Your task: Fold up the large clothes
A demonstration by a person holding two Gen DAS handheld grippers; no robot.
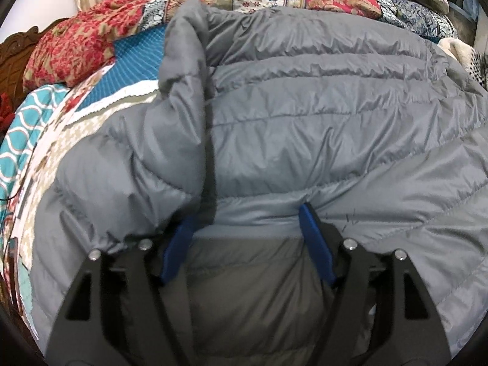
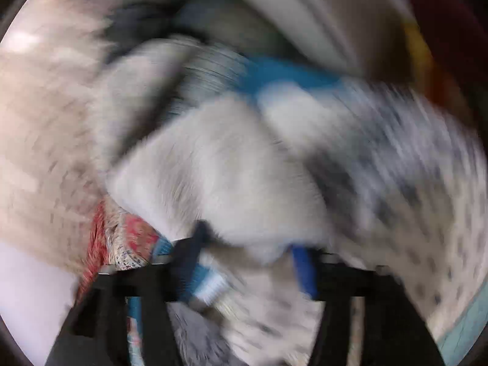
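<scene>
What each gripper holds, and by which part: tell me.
Left gripper straddles the grey puffer jacket's banded edge; a firm grip cannot be told. Right gripper: jaws apart, nothing visibly held, though blurred.

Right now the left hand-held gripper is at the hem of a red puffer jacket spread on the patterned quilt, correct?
Not quite: the puffer jacket is grey, not red. The left wrist view shows the left hand-held gripper at its hem, on the patterned quilt.

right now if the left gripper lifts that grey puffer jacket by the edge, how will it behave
The grey puffer jacket would likely sag and unfold, since it lies in soft folds. Its shiny shell looks slippery, and the puffy quilting suggests it is light for its bulk. The left gripper has its jaws apart around the hem.
</scene>
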